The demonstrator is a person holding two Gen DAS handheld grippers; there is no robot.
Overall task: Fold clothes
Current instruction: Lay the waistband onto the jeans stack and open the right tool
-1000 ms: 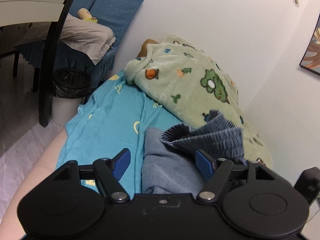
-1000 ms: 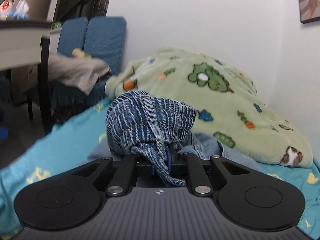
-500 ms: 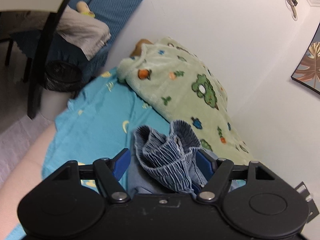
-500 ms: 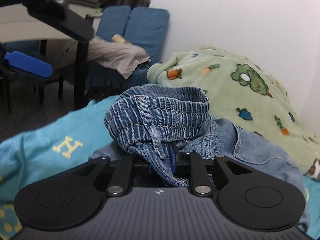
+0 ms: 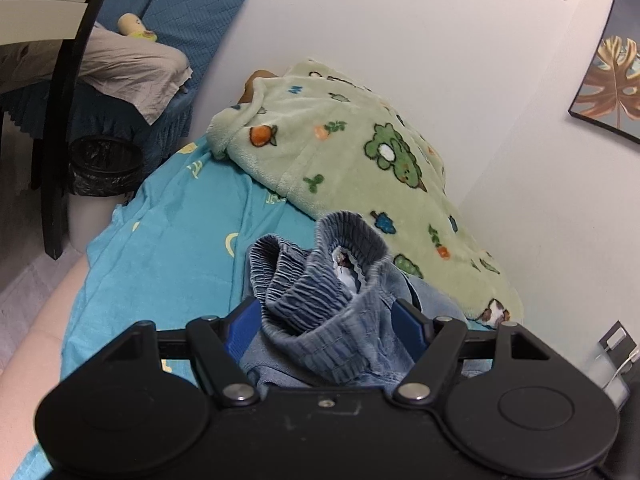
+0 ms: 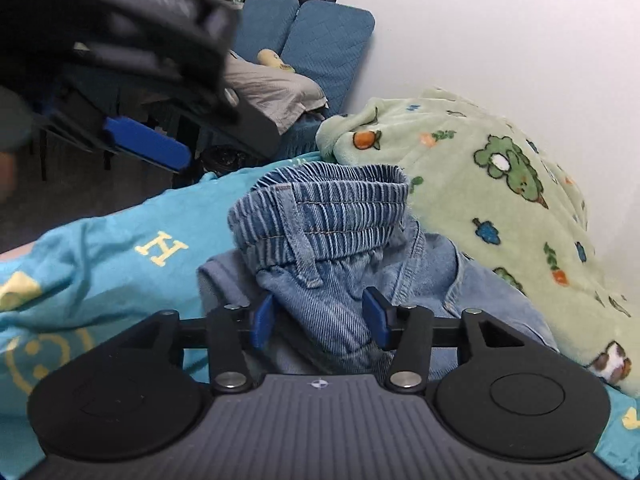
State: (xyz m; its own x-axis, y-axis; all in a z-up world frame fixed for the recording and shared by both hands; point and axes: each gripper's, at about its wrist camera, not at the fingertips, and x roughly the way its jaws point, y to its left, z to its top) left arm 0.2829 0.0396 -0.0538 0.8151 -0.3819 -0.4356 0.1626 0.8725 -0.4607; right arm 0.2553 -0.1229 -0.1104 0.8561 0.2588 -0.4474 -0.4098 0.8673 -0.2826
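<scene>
A: Where the jeans point(image 6: 332, 240) lie bunched on the turquoise sheet point(image 6: 100, 248), just beside the green blanket point(image 6: 500, 184), what's the right gripper point(image 6: 320, 316) doing?

B: Jaws opening, denim between the blue pads, not pinched.

A: Left gripper point(image 5: 326, 322)?

B: Jaws spread wide, elastic waistband sits between the pads; grip or not, can't tell.

A: Further out?

B: Blue chair point(image 5: 192, 12) with beige cloth point(image 5: 132, 68), black bin point(image 5: 104, 166), framed leaf picture point(image 5: 612, 88).
</scene>
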